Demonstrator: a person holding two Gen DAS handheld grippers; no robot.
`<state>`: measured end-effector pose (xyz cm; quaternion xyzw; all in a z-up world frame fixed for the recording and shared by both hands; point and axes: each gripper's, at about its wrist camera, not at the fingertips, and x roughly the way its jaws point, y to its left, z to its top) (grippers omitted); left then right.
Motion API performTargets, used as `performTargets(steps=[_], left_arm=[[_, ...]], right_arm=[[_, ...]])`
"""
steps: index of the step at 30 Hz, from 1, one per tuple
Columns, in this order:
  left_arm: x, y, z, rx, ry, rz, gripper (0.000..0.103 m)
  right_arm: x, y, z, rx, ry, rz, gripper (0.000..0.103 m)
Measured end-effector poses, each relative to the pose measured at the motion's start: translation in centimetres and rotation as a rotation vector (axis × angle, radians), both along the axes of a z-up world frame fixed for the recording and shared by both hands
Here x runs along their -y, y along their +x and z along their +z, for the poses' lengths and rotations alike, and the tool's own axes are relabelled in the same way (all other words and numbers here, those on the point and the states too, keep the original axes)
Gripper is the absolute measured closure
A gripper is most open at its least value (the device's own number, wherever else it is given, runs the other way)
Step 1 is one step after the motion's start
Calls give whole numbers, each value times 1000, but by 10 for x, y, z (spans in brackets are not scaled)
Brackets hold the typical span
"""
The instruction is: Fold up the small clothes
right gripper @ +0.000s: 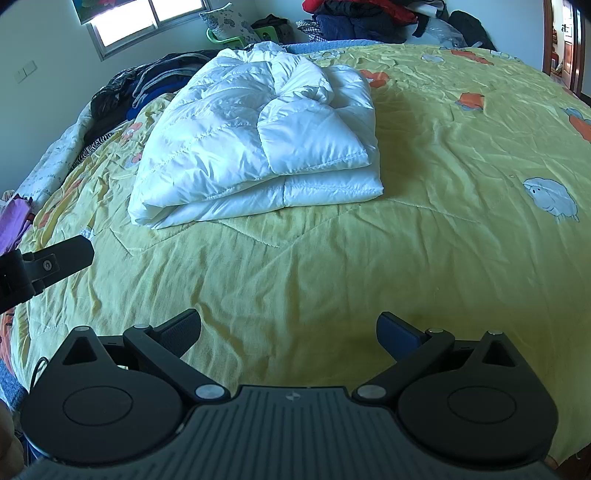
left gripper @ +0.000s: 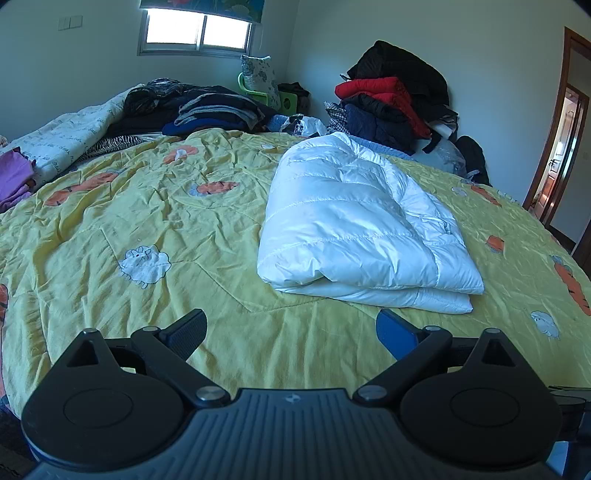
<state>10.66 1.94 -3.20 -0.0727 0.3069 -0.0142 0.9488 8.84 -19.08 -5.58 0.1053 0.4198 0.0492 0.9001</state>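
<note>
White puffy jacket, folded into a thick bundle, lying on a yellow bedspread printed with sheep and carrots. Folded edge facing the near side of the bed, one padded flap resting on top. Left gripper hovering above the bedspread just short of the jacket, jaws spread wide, gripping nothing. Right gripper likewise over bare bedspread, jaws spread wide and empty, jacket further ahead and to the left. Stacks of dark and red clothes piled behind the bed against the wall. Bright window beyond.
</note>
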Motion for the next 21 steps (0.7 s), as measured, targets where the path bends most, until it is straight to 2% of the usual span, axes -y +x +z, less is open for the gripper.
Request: performTargets(steps=[9,13,15,21], left_arm=[[-4,3,-1,-23,-41,20,4],[-10,-3,0,31,-92,39,0],[-12,-7,3,65,-83,64,0],[-4,-9,6,74,-20,38,0]], right_arm=[[0,1,0,-4,2,0,0],[1,1,-2,-11,6,-2,0],[2,1,-2,-14,8,-3,0],[2,2,-4,-21,16,-1,0]])
